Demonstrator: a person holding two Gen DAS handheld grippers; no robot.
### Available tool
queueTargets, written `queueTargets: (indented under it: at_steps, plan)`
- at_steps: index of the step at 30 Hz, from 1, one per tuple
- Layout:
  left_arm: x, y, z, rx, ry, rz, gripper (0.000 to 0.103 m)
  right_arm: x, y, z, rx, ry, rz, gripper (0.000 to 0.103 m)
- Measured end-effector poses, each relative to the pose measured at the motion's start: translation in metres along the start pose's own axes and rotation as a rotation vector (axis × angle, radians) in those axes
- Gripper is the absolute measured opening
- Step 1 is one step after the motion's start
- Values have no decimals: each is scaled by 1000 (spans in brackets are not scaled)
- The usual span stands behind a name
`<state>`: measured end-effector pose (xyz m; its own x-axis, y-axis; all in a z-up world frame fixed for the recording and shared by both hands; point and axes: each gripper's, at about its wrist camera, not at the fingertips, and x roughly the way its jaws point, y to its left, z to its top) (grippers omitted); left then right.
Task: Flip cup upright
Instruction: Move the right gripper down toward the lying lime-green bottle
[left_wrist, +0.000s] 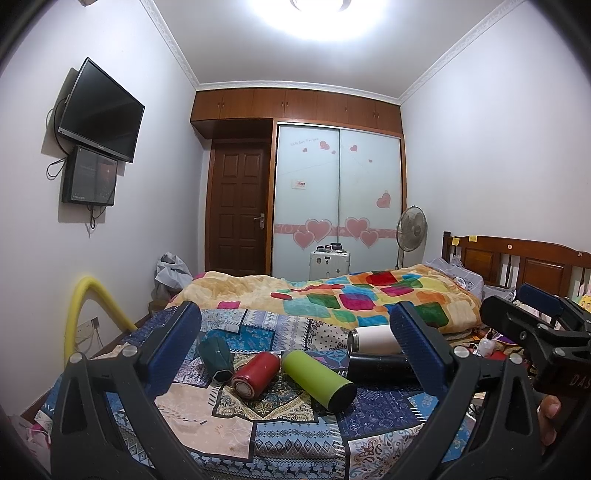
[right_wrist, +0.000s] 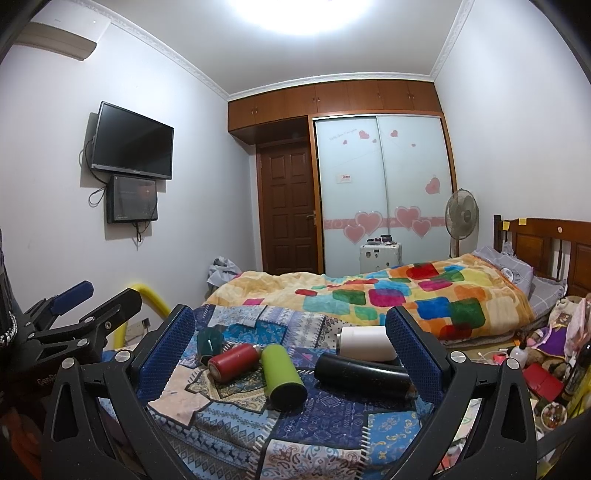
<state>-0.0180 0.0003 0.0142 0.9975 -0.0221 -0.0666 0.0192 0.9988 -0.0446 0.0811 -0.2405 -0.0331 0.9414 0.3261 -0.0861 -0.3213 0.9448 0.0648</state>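
while both grippers hang above the near end of the bed with nothing between their fingers, every cup is lying on its side. the left gripper (left_wrist: 295, 332) has its blue pads spread wide, and the right gripper (right_wrist: 290, 328) is spread just as wide, so neither has hold of anything yet. just ahead of them on the patchwork quilt (left_wrist: 288, 435) lie five cups close together: a dark green cup (left_wrist: 216, 356), a red cup (left_wrist: 255, 373) touching a lime green cup (left_wrist: 318, 380), a black cup (left_wrist: 380, 366) and a white cup (left_wrist: 375, 339) behind it. the main risk is the crowding. closing on the red or lime cup could nudge its neighbour, and round bodies roll easily. the quilt is soft and uneven, so a tall cup set on its base may well tip back over if it is let go too soon or off level. the smooth metal sides could also slip between the pads during the turn. the two grippers sit near each other and could collide if both reach in.
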Motion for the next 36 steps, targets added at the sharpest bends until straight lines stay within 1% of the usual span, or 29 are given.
queueTargets:
  at_steps: [12, 17, 22, 24, 30, 36]
  plan:
    - [4, 3, -4, -2, 8, 3, 103, 9, 2, -4, -1, 21, 0, 103]
    - [21, 8, -12, -2, 41, 8, 103, 28, -3, -13, -5, 73, 2, 103]
    - [45, 17, -24, -3, 83, 32, 103, 64, -6, -25, -29, 165, 16, 103]
    - [58, 21, -30, -3, 108, 44, 103, 82, -7, -30, -42, 215, 23, 103]
    - [98, 38, -52, 4, 191, 62, 103, 146, -9, -52, -76, 392, 59, 103]
    - [131, 51, -72, 2, 263, 38, 103, 209, -3, -74, -129, 572, 111, 102]
